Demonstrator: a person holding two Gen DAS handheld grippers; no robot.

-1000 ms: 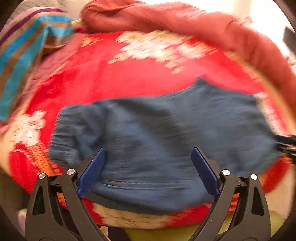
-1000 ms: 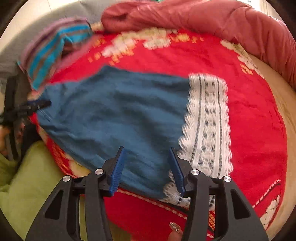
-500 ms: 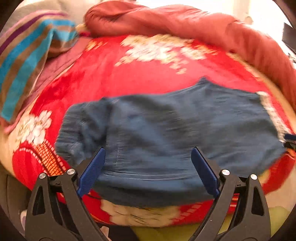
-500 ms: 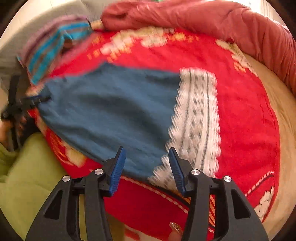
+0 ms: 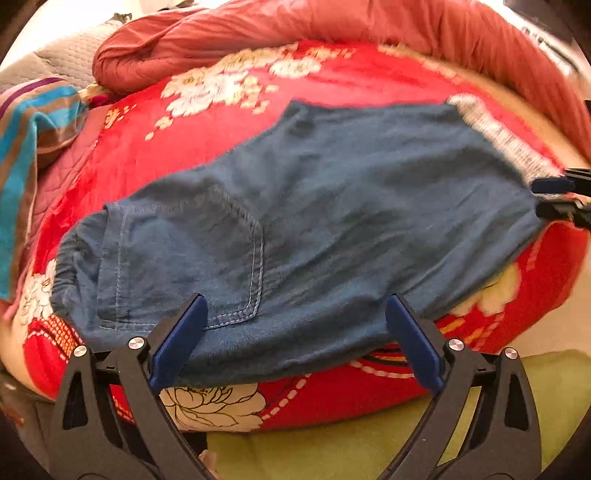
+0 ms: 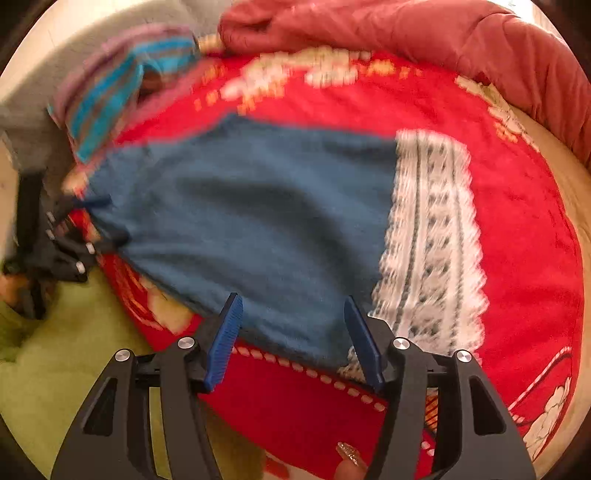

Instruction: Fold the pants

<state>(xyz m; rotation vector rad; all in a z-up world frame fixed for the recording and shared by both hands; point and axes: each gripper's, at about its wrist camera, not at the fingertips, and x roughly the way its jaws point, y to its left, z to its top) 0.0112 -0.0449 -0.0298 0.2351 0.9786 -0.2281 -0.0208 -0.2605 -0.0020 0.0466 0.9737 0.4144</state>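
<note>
Two hand-held grippers face a bed covered by a red floral blanket [image 5: 229, 147]. The left hand-held gripper [image 5: 295, 339] has its jaws wide apart, with the blue pants [image 5: 332, 206] lying flat just ahead of it. The right hand-held gripper [image 6: 293, 343] is likewise spread, at the pants' near edge beside the white lace cuff [image 6: 432, 236]. Beyond lie a rust-red quilt [image 5: 332, 29] and a striped cloth [image 5: 33, 122]; green fabric [image 5: 332, 446] lies below.

pants [image 5: 314, 221] | blue denim, stitched back pocket, white lace hem | lying flat, spread across red blanket [image 5: 229, 140]
</note>
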